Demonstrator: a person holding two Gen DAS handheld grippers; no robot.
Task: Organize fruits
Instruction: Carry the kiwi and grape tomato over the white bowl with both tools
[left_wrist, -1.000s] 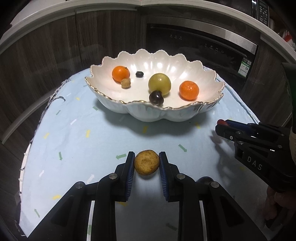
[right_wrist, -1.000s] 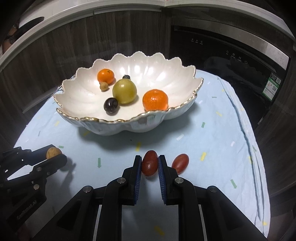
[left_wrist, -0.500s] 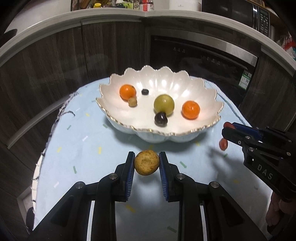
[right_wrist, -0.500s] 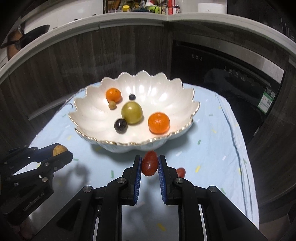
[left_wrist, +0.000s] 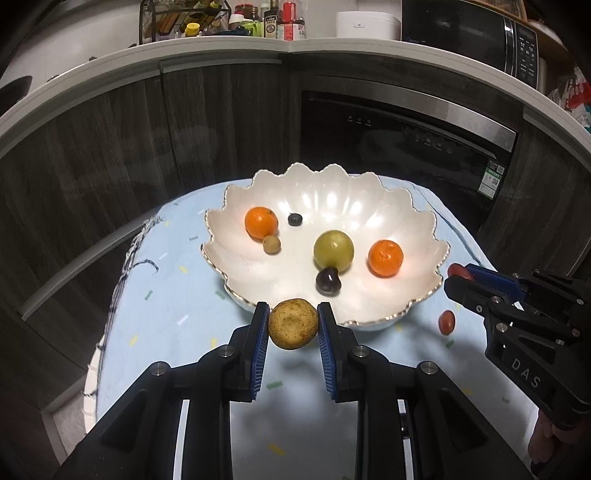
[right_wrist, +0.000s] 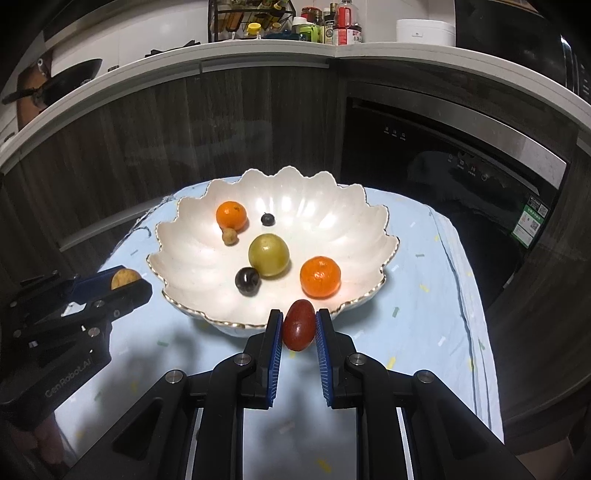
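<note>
Red oval fruit (right_wrist: 299, 325), long axis upright

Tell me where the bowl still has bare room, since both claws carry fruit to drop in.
The bowl's left lobe, left of the dark plum, is bare, and so is the right side behind the near orange. The far wall behind the blueberry is free too. The middle is crowded around the green fruit.

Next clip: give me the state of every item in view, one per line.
left hand-held gripper: shut on the brown round fruit, lifted off the cloth
right hand-held gripper: shut on the red oval fruit, lifted
scalloped white bowl: upright, holding six fruits
second red oval fruit: loose on the blue cloth, outside the bowl
</note>
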